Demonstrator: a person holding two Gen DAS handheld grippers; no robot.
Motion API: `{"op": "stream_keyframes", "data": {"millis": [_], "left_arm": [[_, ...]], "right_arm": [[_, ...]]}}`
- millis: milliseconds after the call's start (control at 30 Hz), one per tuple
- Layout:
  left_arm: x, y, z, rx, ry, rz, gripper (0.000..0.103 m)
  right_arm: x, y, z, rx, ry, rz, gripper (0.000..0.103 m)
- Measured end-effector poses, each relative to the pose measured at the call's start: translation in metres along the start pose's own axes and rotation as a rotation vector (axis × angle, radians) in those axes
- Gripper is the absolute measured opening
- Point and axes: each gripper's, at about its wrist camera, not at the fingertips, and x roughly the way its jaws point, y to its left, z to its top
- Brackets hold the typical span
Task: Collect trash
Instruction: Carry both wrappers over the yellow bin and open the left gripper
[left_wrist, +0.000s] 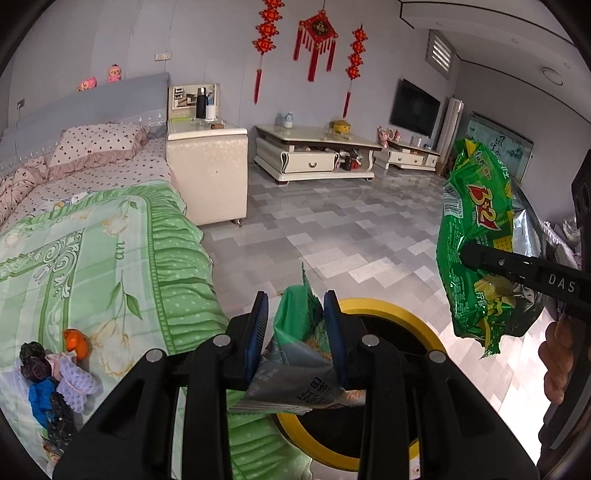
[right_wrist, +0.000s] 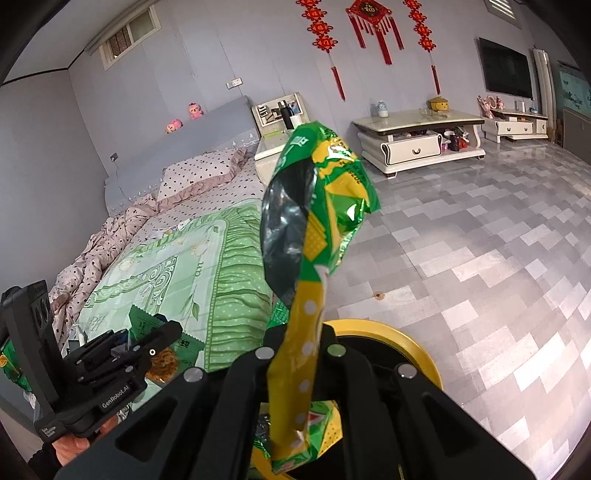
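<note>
Wrappers: While both hang over the bin, 2 pieces of snack packaging are each pinched in a claw — a small green-and-grey wrapper (left_wrist: 299, 339) in the left gripper (left_wrist: 300, 325), and a large crumpled green-and-yellow snack bag (right_wrist: 317, 206) in the right gripper (right_wrist: 301, 332).
Left claw: clenched on the small wrapper, its blue pads pressing the crumpled film from both sides; the printed grey end hangs out below the fingers.
Right claw: clenched on the yellow dotted tail of the snack bag, the jaws fully together; the bag's open silver-lined mouth stands up above the fingers.
Bin: a round yellow-rimmed trash bin (left_wrist: 402, 317) with a dark inside sits on the floor directly beneath both claws, at 6 o'clock in each wrist view.
Neighbours: from the left wrist, the snack bag (left_wrist: 484, 236) and the right claw's black finger appear at 3 o'clock, with a hand (left_wrist: 557, 365) below; from the right wrist, the left gripper (right_wrist: 147, 343) shows at 8 o'clock.
Bed: a bed with a green ruffled cover (left_wrist: 122, 251) lies at 9 o'clock, just beside the bin; small fabric items and an orange toy (left_wrist: 75, 341) rest on its near corner.
Room: grey tiled floor (left_wrist: 351, 221), cream cabinets and red knot ornaments (left_wrist: 317, 33) at 12 o'clock.
</note>
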Motion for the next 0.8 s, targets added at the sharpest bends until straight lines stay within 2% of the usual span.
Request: {"op": "stream_keyframes", "data": {"millis": [167,433,533,600,733,800], "left_arm": [[0.036,-0.009,-0.021,0.001,0.067,-0.032,0.03],[0.066,-0.012,-0.04,0.005,0.13,-0.059,0.031],[0.069,-0.012,-0.043,0.007,0.136,-0.068,0.034],[0.069,-0.013,-0.044,0.01,0.136,-0.069,0.041],[0.067,-0.012,-0.045,0.005,0.132,-0.067,0.046],[0.065,-0.012,-0.045,0.001,0.128,-0.068,0.053]], "right_arm": [[0.024,-0.017,-0.01,0.034,0.055,-0.017,0.001],[0.058,-0.044,-0.021,0.099,0.149,-0.028,0.001],[0.059,-0.049,-0.02,0.106,0.145,-0.029,0.001],[0.056,-0.049,-0.02,0.109,0.136,-0.034,0.001],[0.054,-0.048,-0.019,0.112,0.135,-0.041,0.005],[0.053,-0.049,-0.02,0.115,0.138,-0.048,0.009]]}}
